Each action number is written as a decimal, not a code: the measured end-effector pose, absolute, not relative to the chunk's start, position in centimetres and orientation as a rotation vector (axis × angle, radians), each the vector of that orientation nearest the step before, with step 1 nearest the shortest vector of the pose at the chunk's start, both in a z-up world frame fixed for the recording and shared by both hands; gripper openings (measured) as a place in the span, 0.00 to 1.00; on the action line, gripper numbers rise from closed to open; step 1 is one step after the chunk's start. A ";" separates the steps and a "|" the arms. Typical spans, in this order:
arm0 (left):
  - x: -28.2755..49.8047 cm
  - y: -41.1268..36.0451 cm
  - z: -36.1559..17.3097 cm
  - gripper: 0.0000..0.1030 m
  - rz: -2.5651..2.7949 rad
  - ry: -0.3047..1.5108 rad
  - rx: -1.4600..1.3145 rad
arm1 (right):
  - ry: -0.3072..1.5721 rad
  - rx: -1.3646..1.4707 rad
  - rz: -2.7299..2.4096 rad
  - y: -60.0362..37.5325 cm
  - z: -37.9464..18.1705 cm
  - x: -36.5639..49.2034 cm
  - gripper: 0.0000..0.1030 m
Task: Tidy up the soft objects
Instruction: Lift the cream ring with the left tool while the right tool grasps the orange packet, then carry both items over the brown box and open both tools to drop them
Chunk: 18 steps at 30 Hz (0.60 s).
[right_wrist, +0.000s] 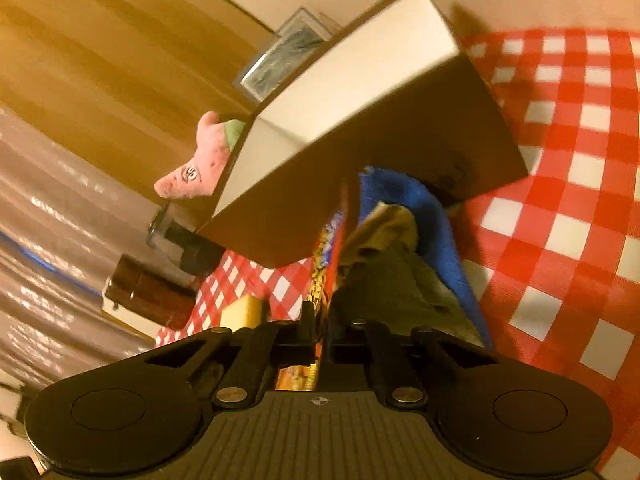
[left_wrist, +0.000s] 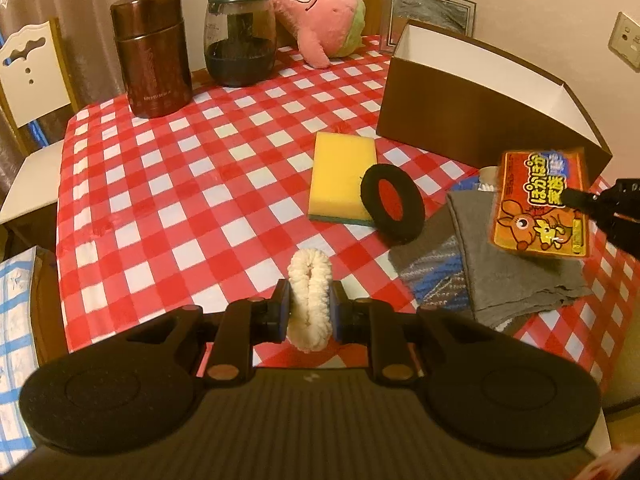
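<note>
While your left gripper [left_wrist: 310, 312] squeezes the squashy white scrunchie [left_wrist: 309, 300], your right gripper [right_wrist: 320, 334] pinches the light, floppy orange packet [left_wrist: 542, 204] by its edge.

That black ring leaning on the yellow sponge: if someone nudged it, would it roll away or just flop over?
The black ring looks fuzzy and soft, so it is probably light and squashy. It stands tilted against the yellow sponge, so a nudge would more likely tip it flat than roll it. The checked tablecloth looks smooth, so it might slide a little.

Left tongs [left_wrist: 310, 312] and right tongs [right_wrist: 322, 334] each clamped on something.
</note>
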<state>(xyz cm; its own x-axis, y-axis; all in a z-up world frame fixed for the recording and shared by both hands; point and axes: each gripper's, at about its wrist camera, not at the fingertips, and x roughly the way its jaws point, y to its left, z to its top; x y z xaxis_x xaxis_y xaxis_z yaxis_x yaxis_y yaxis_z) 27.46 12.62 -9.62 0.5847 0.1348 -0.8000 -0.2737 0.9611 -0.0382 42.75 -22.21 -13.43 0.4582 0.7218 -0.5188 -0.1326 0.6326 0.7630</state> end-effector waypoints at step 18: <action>32.6 9.3 -4.9 0.18 0.068 0.831 -0.076 | 0.837 0.530 0.617 -22.1 -3.6 41.6 0.02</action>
